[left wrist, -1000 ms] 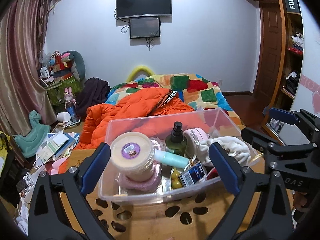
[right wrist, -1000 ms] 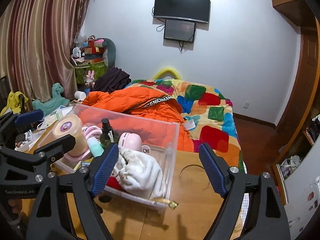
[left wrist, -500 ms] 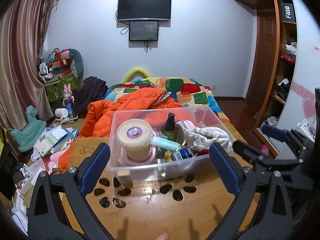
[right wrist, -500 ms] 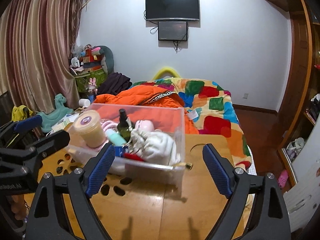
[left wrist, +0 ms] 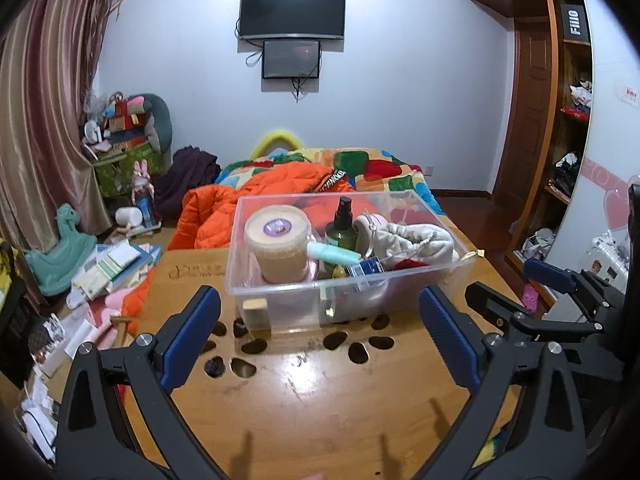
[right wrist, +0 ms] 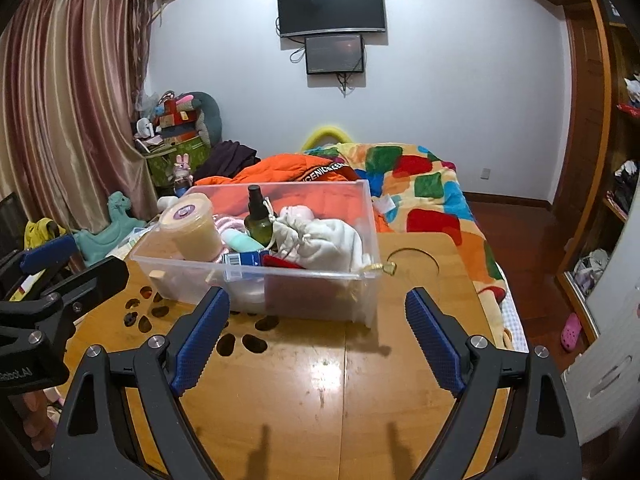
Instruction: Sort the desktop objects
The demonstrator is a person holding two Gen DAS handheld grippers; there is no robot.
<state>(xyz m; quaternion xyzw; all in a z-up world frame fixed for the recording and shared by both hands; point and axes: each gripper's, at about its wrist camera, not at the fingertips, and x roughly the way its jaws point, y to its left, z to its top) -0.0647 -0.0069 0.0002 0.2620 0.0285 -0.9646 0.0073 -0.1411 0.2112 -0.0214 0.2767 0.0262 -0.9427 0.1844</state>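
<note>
The left gripper [left wrist: 320, 336] hangs above the wooden table [left wrist: 320, 392] with its blue-padded fingers spread wide and nothing between them. The right gripper [right wrist: 318, 336] is likewise spread wide and empty over the same tabletop.

In the left wrist view the clear plastic bin [left wrist: 348, 280] stands on the table at 12 o'clock from the fingers, apart from both pads. Inside it, a beige lidded tub [left wrist: 278, 248] with a purple label sits at the bin's 9 o'clock side. A dark green spray bottle [left wrist: 342, 228] stands upright near the middle, with a mint tube [left wrist: 334, 254] lying just in front of it. A white drawstring pouch [left wrist: 408, 240] fills the 3 o'clock side, and a blue box [left wrist: 370, 267] leans by the front wall.

In the right wrist view the bin [right wrist: 360, 280] lies at 11 o'clock, and the left gripper's black frame [right wrist: 60, 300] shows at 9 o'clock. Beyond the table, an orange jacket [right wrist: 288, 174] rests on a bed with a colourful patchwork quilt [right wrist: 424, 196].
</note>
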